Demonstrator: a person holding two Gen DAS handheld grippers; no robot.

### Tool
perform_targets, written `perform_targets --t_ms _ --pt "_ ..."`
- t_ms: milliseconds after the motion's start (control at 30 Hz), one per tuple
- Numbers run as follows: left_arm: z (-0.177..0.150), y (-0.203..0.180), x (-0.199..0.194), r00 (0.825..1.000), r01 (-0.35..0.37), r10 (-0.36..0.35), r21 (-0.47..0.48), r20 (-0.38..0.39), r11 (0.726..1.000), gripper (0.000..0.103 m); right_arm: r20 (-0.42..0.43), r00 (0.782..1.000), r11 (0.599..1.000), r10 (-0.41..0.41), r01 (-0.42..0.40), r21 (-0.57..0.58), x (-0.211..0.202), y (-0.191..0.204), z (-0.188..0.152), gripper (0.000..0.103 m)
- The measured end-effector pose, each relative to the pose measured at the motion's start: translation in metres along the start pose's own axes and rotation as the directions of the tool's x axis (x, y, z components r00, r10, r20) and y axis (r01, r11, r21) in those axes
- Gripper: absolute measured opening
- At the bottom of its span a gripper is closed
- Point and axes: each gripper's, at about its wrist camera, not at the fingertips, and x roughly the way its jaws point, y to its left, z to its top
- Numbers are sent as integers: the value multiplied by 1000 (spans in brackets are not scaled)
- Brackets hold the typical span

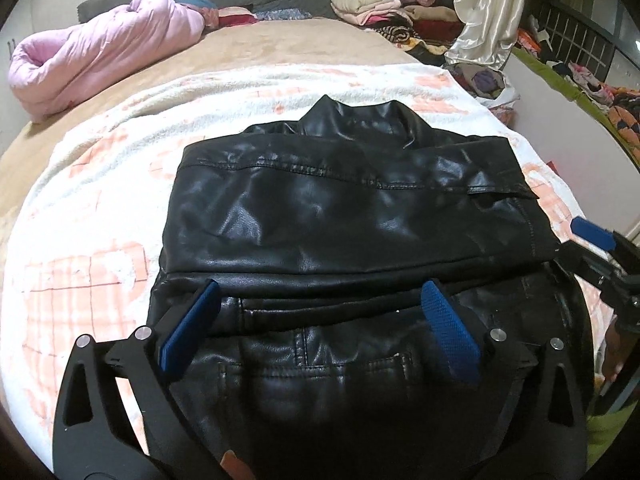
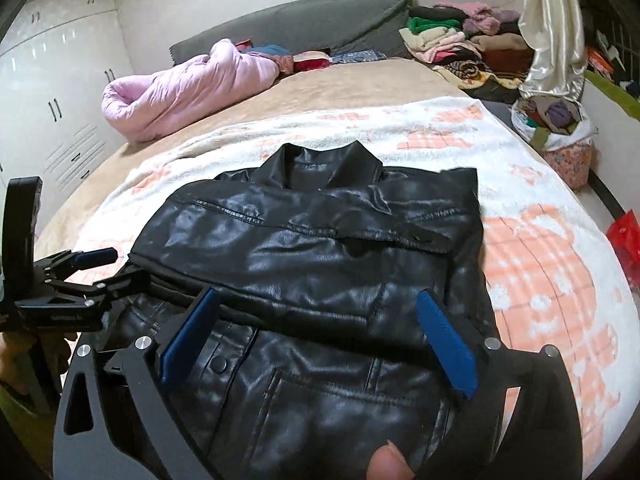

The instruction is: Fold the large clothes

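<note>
Nearest me, low in both wrist views, my left gripper [image 1: 320, 320] and right gripper [image 2: 320, 328] stand with fingers spread wide and nothing between the blue pads; both are released and hover over the near hem of the black leather jacket [image 1: 352, 216]. In the right wrist view my left gripper also shows at the left edge, reaching toward the jacket's side, though I cannot tell if it touches. The jacket lies in the middle of the frame on the white and orange blanket [image 1: 100, 184], its sleeves already laid across the chest as a band, its collar [image 1: 360, 116] pointing away from me. I judge the sleeve fold done and the lengthwise fold next: each gripper should close on a hem corner, then carry the hem up toward the collar, keeping the stiff leather from sliding. Farther off, upper left, a rolled pink quilt [image 1: 104, 56] rests on the tan bedspread [image 1: 280, 44]; at the upper right sits a pile of folded clothes [image 1: 380, 0].
</note>
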Motion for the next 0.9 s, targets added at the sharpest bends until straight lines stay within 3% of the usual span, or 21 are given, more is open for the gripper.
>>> perform_targets --t_ms 500,900 --pt "-9 0 -39 998 26 -26 5 51 1000 93 72 997 999 -33 34 -2 -53 16 -7 98" --pt "-24 9 -71 995 24 -24 1 92 1000 93 80 996 999 -43 45 -18 -80 30 -31 98"
